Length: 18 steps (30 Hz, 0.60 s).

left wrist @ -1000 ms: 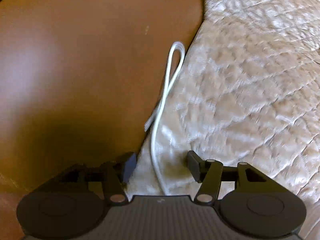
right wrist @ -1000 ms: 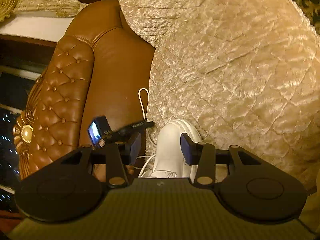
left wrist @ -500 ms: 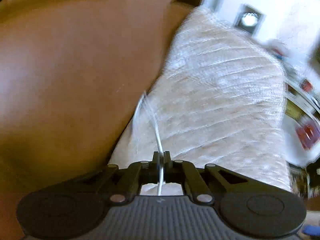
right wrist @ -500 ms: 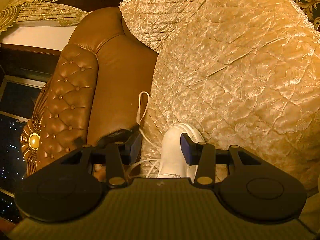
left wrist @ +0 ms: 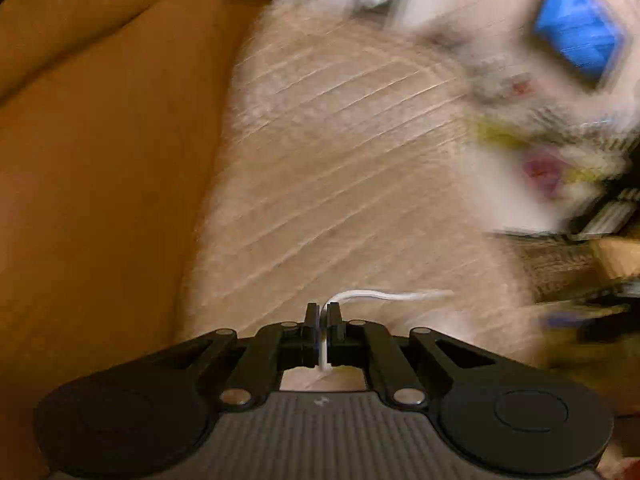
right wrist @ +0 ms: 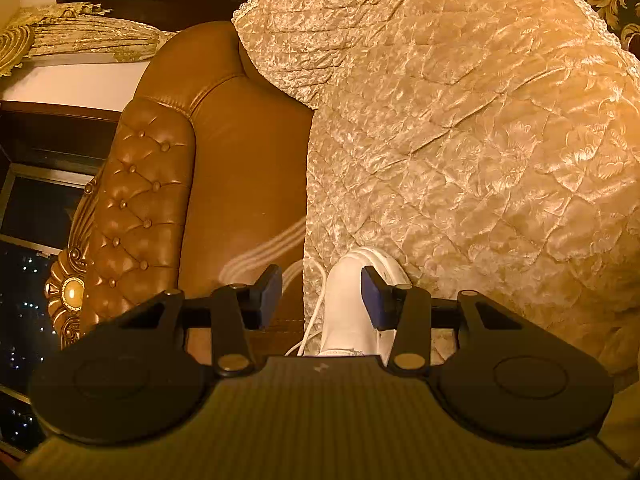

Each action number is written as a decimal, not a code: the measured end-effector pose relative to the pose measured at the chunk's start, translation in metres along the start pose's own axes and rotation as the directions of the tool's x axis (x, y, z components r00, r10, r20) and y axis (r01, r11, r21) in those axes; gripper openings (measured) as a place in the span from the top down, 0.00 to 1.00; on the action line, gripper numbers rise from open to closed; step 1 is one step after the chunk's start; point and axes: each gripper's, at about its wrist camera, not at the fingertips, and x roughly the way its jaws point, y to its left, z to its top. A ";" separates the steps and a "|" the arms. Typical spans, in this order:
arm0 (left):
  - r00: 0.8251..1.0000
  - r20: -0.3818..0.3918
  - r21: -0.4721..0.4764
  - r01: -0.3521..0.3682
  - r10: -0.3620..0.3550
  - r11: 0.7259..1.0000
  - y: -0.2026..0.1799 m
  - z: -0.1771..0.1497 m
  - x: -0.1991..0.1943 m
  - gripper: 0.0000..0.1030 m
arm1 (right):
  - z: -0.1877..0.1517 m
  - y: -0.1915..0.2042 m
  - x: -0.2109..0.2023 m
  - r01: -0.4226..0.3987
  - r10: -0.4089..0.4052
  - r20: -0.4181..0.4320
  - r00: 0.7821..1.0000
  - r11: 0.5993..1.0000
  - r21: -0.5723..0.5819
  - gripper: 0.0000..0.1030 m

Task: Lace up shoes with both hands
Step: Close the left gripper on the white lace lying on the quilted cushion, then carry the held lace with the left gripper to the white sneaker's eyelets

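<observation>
My left gripper (left wrist: 323, 314) is shut on a white shoelace (left wrist: 372, 295), which leaves the pinched pads and trails off to the right over a blurred cream quilt (left wrist: 340, 168). In the right wrist view a white shoe (right wrist: 352, 300) lies toe away from me on the quilted cover (right wrist: 480, 160), beside the brown leather sofa arm (right wrist: 248, 184). My right gripper (right wrist: 322, 292) stands open just above the shoe, its fingers either side of the toe without pressing it. A lace strand (right wrist: 314, 312) runs down the shoe's left side, and a blurred stretch of lace (right wrist: 264, 250) streaks across the leather.
A tufted leather armrest (right wrist: 140, 208) with a gold ornament stands at the left. Behind it are a dark window (right wrist: 24, 300) and a cushion on a ledge (right wrist: 92, 36). In the left wrist view a blurred room with a blue shape (left wrist: 580, 36) shows at the top right.
My left gripper closed on the lace lying by the sofa seam and swung up and away with it. The lace loop on the leather is now a moving streak. The right gripper stayed put.
</observation>
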 end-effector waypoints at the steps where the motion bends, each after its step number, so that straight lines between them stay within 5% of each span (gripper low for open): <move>1: 0.996 -0.041 -0.026 -0.076 0.075 0.997 0.012 -0.007 0.006 0.97 | 0.001 0.000 0.000 0.001 -0.001 -0.002 1.000 1.000 0.002 0.51; 4: 0.955 -0.136 -0.093 -0.276 0.263 0.957 0.028 -0.017 0.012 0.82 | 0.001 -0.002 0.000 0.003 -0.003 -0.003 1.000 1.000 0.009 0.51; 7: 0.948 -0.117 -0.104 -0.309 0.297 0.945 0.025 -0.009 0.005 0.58 | 0.000 -0.003 0.000 0.005 -0.005 0.002 1.000 1.000 0.012 0.51; 13: 0.995 -0.017 0.091 -0.094 0.096 0.991 -0.050 0.024 0.014 0.56 | -0.001 -0.003 0.003 0.009 -0.009 0.001 1.000 1.000 0.013 0.51; 16: 0.992 -0.118 0.110 -0.028 0.041 0.994 -0.071 0.031 0.050 0.57 | -0.001 -0.004 0.003 0.013 -0.013 -0.003 1.000 1.000 0.015 0.51; 18: 0.981 -0.192 0.031 0.013 -0.007 0.999 -0.076 0.033 0.076 0.58 | -0.001 -0.005 0.003 0.017 -0.017 -0.002 1.000 1.000 0.014 0.51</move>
